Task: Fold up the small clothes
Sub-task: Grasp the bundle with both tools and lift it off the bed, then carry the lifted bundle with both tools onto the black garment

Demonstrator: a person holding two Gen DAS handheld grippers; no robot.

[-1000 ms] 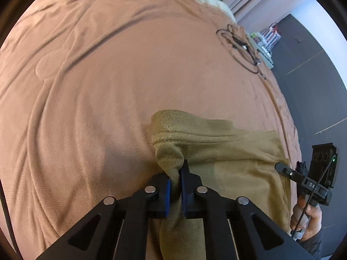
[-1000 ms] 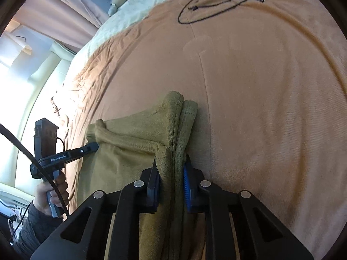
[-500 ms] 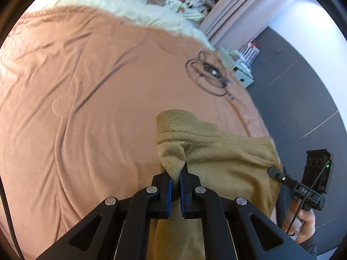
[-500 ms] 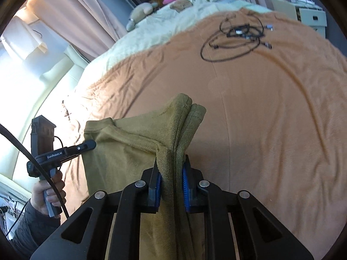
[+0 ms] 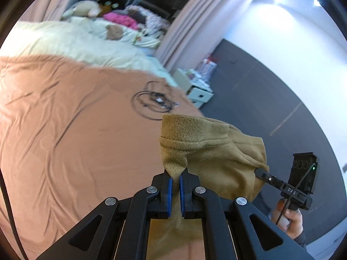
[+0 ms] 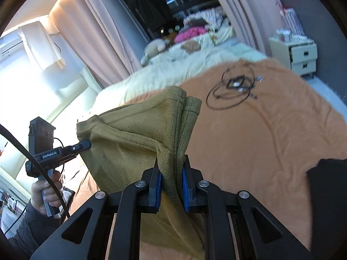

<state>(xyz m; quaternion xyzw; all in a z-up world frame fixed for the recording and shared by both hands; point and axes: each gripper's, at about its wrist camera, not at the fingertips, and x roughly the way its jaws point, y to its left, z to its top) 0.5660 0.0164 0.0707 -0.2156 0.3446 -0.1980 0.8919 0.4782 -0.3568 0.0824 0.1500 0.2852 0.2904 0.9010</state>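
An olive-brown fleece garment [image 5: 212, 149] hangs between my two grippers, lifted above the orange bedspread [image 5: 71, 134]. My left gripper [image 5: 175, 178] is shut on one gathered corner of it. My right gripper [image 6: 171, 171] is shut on the other corner, where the cloth [image 6: 138, 134] is bunched in several layers. Each view shows the other gripper at the far end of the garment: the right one [image 5: 288, 186] in the left wrist view, the left one [image 6: 56, 151] in the right wrist view. The lower part of the garment hangs behind the fingers.
A coil of black cables [image 5: 154, 104] lies on the bedspread further back, also in the right wrist view [image 6: 234, 91]. A cream quilt [image 5: 71, 45] with soft toys and clothes lies beyond. A white drawer unit [image 6: 297, 54] stands beside the bed. Curtains [image 6: 91, 34] hang behind.
Both grippers have risen and tilted up, lifting the garment off the bedspread. More of the room shows now. The grip on both corners is unchanged.
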